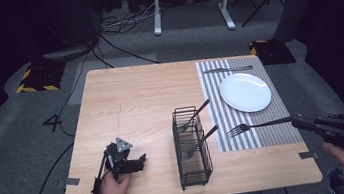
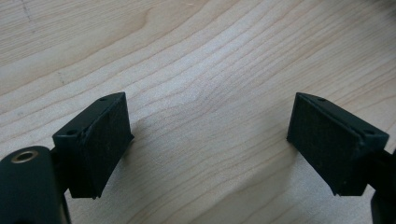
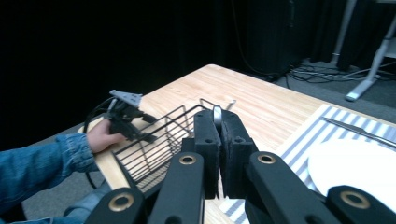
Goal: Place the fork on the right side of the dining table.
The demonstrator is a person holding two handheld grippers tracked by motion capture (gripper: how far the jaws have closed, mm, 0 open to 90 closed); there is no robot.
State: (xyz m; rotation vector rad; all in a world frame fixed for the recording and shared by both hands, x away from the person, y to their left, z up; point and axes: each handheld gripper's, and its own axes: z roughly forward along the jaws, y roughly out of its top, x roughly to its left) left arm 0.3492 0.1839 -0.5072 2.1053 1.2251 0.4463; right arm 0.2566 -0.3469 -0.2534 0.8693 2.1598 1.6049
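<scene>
Right gripper (image 1: 295, 120) has its jaws pressed together on the handle end of a fork (image 1: 257, 126), held level over the striped placemat (image 1: 265, 130), tines toward the black wire caddy (image 1: 192, 147). White plate (image 1: 245, 92) lies on the mat beyond the fork, a knife (image 1: 228, 70) past it. Left gripper (image 1: 140, 161) rests on the wooden table (image 1: 125, 98) near the front edge, jaws wide apart, nothing between them
</scene>
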